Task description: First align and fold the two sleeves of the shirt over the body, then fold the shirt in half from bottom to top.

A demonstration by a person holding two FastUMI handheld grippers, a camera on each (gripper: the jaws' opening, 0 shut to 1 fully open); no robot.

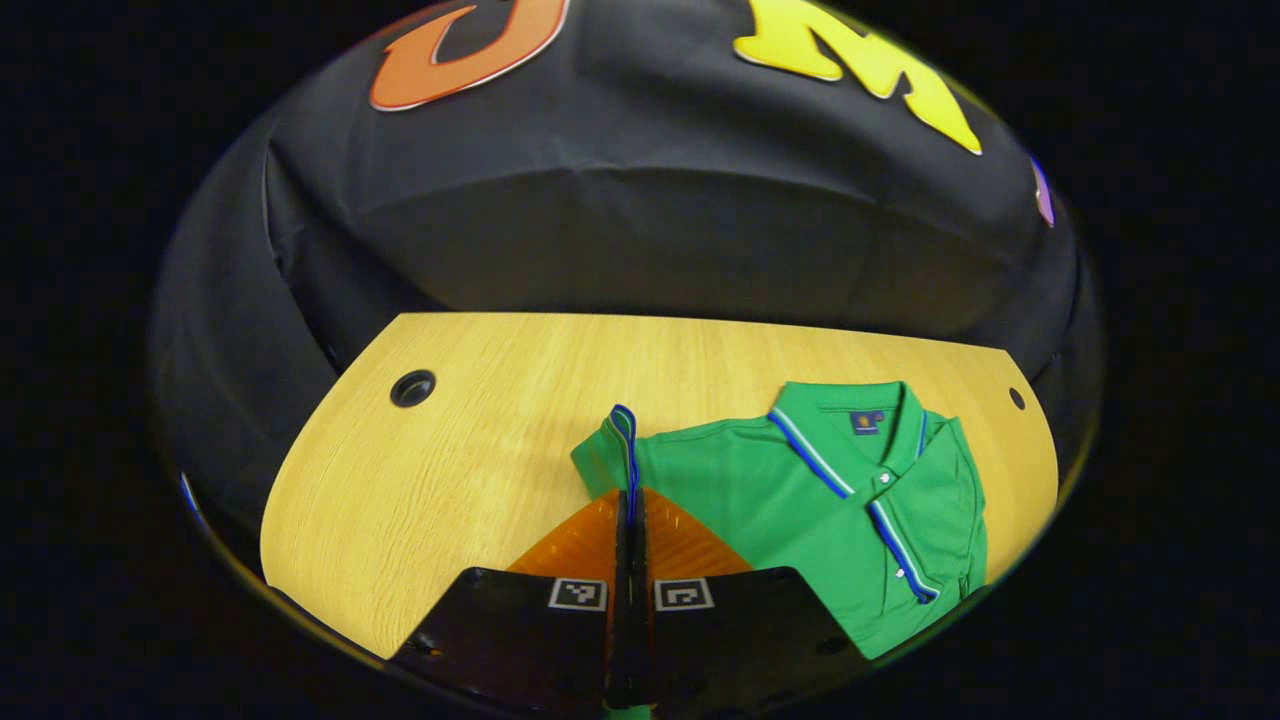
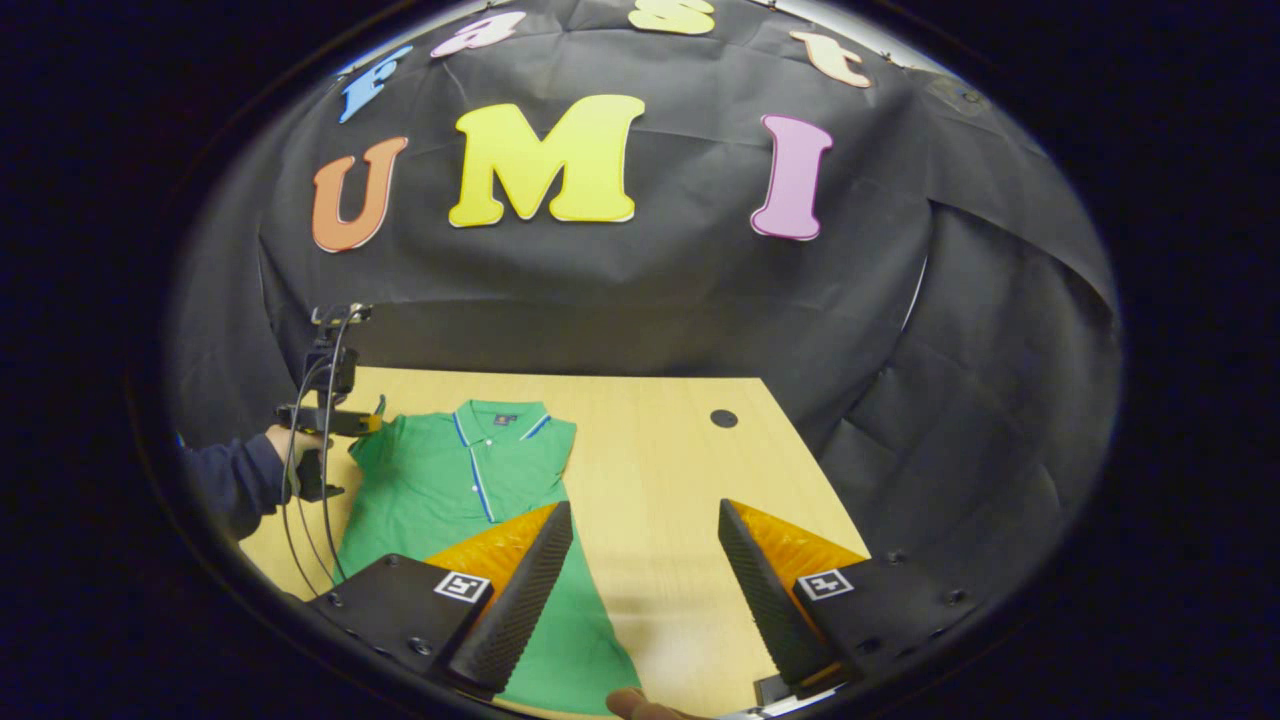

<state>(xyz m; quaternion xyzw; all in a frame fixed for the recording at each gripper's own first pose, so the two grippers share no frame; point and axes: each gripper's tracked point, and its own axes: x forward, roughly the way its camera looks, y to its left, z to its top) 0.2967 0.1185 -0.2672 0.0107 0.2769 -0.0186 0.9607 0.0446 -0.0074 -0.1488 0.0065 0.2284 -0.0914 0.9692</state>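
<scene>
1. One green shirt (image 1: 800,490) lies flat on the wooden worktop (image 1: 450,470), with its collar toward the black cloth wall (image 1: 640,230).
2. Its sleeve (image 1: 615,445) on the left gripper's side is lifted up, pinched at its blue-edged cuff.
3. Left gripper (image 1: 630,515): its fingers are pressed together on that sleeve.
4. Right gripper (image 2: 645,560): its fingers are wide apart and hold nothing, above the worktop (image 2: 660,470) beside the shirt's lower edge.
5. Two round holes (image 1: 412,387) sit in the worktop's far corners.
6. A hand (image 2: 290,440) in a dark sleeve holds the left gripper, seen in the right gripper view.
</scene>
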